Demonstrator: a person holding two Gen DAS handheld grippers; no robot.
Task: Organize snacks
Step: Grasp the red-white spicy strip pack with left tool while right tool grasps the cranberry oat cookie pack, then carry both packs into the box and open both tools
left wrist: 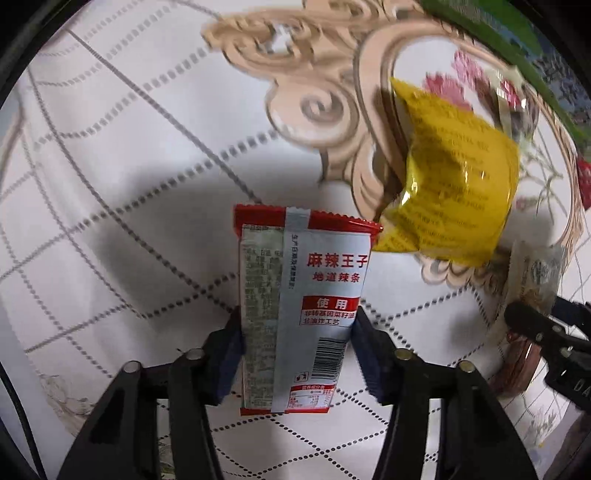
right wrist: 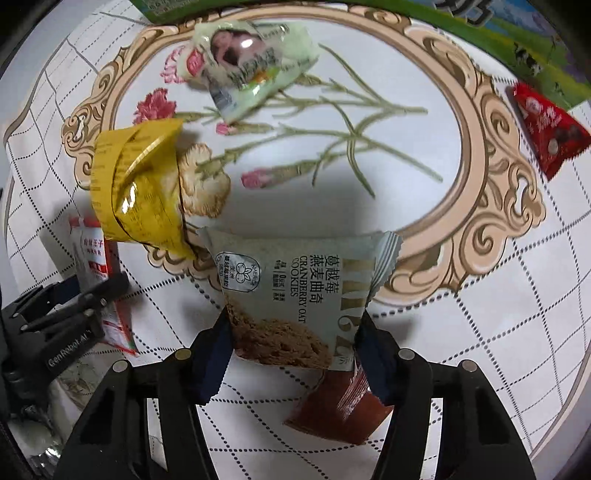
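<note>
A red-and-white spicy-strip packet (left wrist: 299, 306) was seen clamped at its sides between the blue pads of the left gripper (left wrist: 297, 341), which was pointed down over a patterned tablecloth (left wrist: 110, 166). Just beyond the packet's far right corner, a yellow snack bag (left wrist: 450, 177) lay on the cloth, its near corner touching or overlapping the packet's red edge; which of the two could not be told. Further right, the right gripper (right wrist: 293, 345) was shown with its jaws drawn in against the sides of a grey cranberry oat cookie packet (right wrist: 295, 291), beneath whose near end a brown packet (right wrist: 340, 410) was partly covered. Ahead of that gripper, a pale green snack pack (right wrist: 247, 70) was seen inside the cloth's oval floral frame, and a red candy wrapper (right wrist: 550, 129) lay well off to the far right, beside a green carton (right wrist: 498, 26) at the table's far edge. Both holds were taken low on soft, slippery film, so a packet could be judged likely to pivot or slide free once lifted. The brown packet might be dragged along with the cookie packet, and the yellow bag could be nudged if the strip packet were swung to the right.
</note>
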